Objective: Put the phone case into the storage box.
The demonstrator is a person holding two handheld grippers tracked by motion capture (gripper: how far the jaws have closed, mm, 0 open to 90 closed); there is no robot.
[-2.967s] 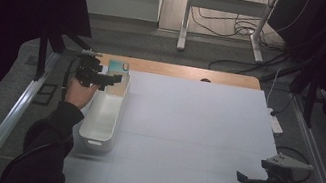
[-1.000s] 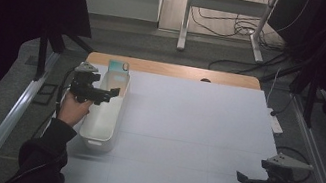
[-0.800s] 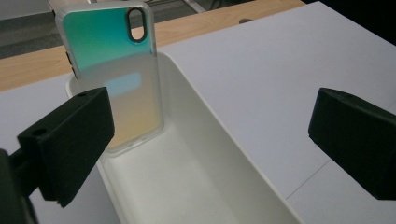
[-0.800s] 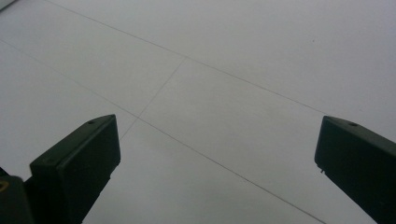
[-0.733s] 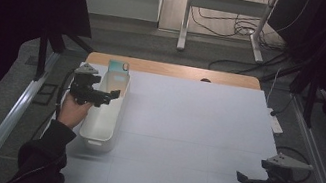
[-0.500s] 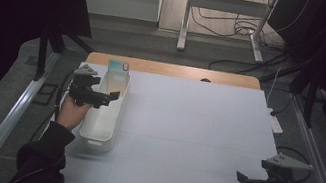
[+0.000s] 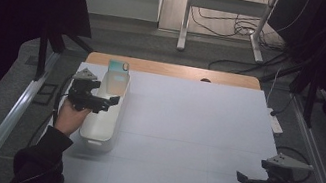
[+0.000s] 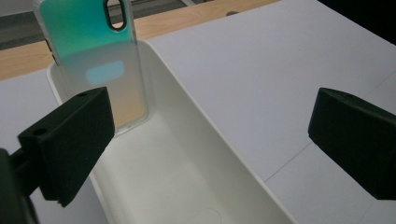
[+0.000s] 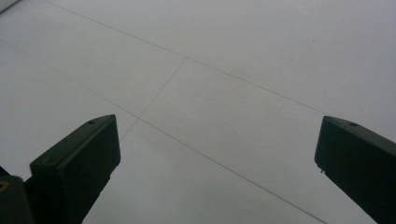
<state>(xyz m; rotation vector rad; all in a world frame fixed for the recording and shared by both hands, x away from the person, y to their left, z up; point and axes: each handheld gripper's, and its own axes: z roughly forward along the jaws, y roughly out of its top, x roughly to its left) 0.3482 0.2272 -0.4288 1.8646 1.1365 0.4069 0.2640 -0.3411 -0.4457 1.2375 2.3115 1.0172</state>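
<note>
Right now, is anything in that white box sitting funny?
Yes. The teal-to-peach phone case stands on end, leaning against the far end wall of the long white plastic bin instead of lying flat. The open left gripper hovers over the bin, not touching the case.

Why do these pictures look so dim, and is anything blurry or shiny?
High view: the white table is lit while the surroundings fall into near-black, and the image is soft and grainy. Left gripper view: the phone case in the white bin is fairly sharp with a faint sheen, while the black tongs close to the lens look soft. Right gripper view: flat, grey light, no glare.
</note>
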